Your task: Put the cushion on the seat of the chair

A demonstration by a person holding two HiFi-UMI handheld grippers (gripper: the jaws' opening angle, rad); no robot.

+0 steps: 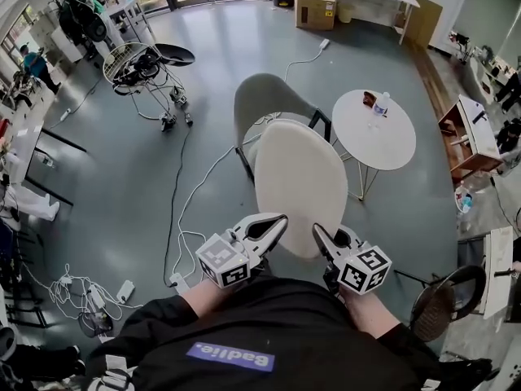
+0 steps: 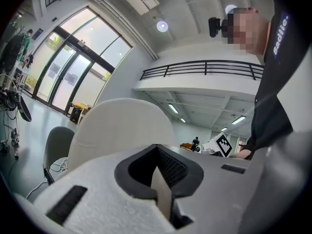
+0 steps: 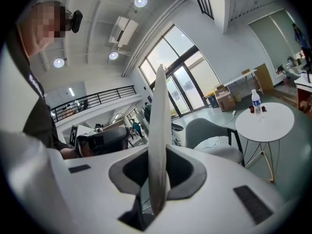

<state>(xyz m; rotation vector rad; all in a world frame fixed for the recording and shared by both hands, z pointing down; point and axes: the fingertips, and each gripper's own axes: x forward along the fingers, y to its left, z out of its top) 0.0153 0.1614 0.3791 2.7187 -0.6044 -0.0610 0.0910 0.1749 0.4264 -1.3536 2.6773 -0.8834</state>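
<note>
Cushion (image 1: pixel 299 182): cream, oval, held up off the floor between both grippers, tilted with its far end over the grey chair (image 1: pixel 264 96). Not resting on the seat; in the head view it covered much of the chair's front and seat.

Left gripper (image 1: pixel 273 225) had the cushion's near left edge. In the left gripper view its jaws (image 2: pixel 158 179) were closed narrowly on a thin fold of that edge, and the broad face of the cushion (image 2: pixel 122 126) rose beyond them.

Right gripper (image 1: pixel 321 236) had the near right edge. In the right gripper view the cushion (image 3: pixel 158 126) showed edge-on as an upright strip, pinched between the nearly closed jaws (image 3: pixel 157 179).

Chair stood just behind the cushion on dark legs, with white cable draped over its seat. Also visible in the left gripper view (image 2: pixel 56 147) and the right gripper view (image 3: pixel 209 128).

Round white table (image 1: pixel 383 145) stood just beside the chair on the right, with a clear bottle (image 1: pixel 380 103) near its far rim. Same table (image 3: pixel 265 123) and bottle (image 3: pixel 255 101) appeared in the right gripper view.

White cables (image 1: pixel 195 194) trailed over the grey floor to the chair's left. Cardboard box (image 1: pixel 315 6) was well beyond.
</note>
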